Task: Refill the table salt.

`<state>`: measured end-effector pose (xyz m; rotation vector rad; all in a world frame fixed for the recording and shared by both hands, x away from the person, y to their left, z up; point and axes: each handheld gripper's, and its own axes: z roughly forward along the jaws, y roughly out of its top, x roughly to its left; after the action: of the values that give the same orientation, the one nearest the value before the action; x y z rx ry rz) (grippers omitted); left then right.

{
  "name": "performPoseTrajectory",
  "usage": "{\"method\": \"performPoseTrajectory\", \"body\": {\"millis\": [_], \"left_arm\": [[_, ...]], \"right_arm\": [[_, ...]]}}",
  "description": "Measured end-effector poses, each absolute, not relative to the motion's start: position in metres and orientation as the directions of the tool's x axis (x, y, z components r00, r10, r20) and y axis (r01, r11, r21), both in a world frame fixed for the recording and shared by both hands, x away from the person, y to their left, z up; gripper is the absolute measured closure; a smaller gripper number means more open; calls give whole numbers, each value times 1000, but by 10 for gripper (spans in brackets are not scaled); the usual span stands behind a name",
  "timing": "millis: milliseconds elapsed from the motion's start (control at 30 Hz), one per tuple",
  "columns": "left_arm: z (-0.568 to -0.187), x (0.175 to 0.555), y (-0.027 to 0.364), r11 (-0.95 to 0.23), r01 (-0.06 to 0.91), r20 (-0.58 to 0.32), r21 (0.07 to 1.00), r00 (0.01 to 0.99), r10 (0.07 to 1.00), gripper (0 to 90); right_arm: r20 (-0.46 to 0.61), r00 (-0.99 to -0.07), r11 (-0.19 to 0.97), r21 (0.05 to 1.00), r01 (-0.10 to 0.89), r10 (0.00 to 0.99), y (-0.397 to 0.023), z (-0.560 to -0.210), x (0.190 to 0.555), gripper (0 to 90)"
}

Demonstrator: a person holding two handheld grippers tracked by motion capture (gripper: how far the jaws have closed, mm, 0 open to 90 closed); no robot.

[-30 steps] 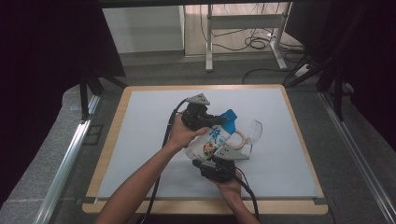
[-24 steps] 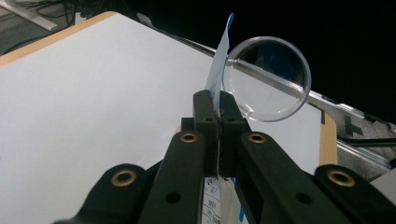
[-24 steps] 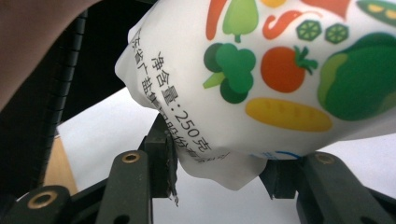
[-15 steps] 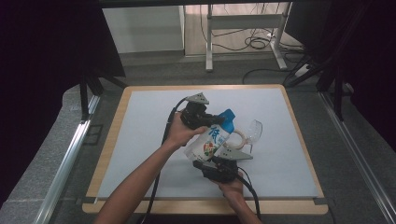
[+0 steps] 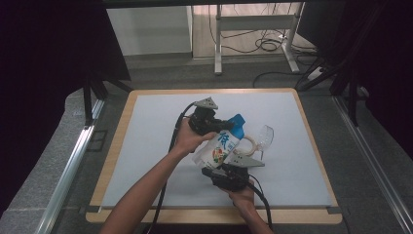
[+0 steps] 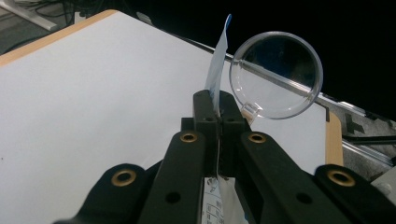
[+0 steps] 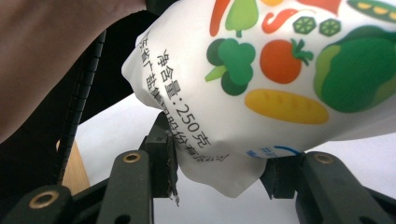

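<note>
Above table [image 5: 146, 146], one pouch [image 5: 221, 148], two claws gripping

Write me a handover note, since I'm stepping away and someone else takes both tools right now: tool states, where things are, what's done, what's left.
Left tool: shut on the top edge of the pouch, holding it up.
Right tool: clamped on the pouch's bottom end, jaws part closed around it.
Pouch: lifted and tilted over the white mat, its blue top toward the clear cup, which lies on its side beside a tape ring.
Done: pouch gripped at both ends.
Left: probably opening or pouring it; nothing shows in the cup yet.
</note>
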<state>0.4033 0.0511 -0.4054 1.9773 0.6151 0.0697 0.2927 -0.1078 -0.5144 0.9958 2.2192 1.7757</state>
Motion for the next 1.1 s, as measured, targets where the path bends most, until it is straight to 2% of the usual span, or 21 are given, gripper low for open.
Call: {"method": "performPoseTrajectory", "body": {"millis": [700, 1100], "left_arm": [[-403, 410, 39, -372, 384, -205, 845, 875, 438, 896], [-406, 418, 32, -391, 395, -208, 831, 873, 440, 897]], "right_arm": [[295, -748, 26, 922, 385, 594, -108, -507, 286, 557], [330, -719, -4, 910, 414, 612, -106, -505, 289, 558]]}}
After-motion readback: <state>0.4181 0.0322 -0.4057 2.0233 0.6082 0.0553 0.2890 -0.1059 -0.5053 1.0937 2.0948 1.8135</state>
